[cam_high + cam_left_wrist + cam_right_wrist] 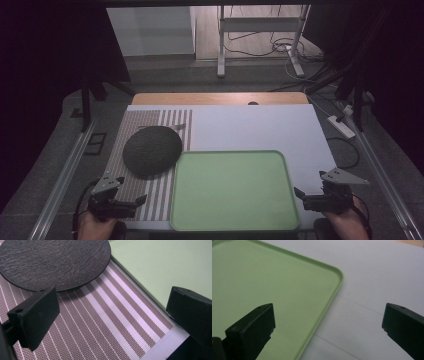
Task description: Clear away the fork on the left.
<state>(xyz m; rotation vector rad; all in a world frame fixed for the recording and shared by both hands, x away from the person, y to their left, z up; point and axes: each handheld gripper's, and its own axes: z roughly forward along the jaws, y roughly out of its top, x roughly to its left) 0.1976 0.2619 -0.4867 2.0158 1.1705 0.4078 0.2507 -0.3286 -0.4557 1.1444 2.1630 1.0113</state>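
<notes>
A dark round plate lies on a brown striped placemat at the table's left. An empty green tray sits beside the mat at the front middle. My left gripper hovers open over the mat's near right corner, pointing right, just short of the plate's rim, with nothing between its jaws. My right gripper is open at the tray's right edge, pointing left, one jaw over the tray and the other over the white table sheet.
A wooden table edge shows behind the white sheet. Metal rails run along both sides. A power strip and cables lie on the floor at right. A white desk frame stands beyond the table.
</notes>
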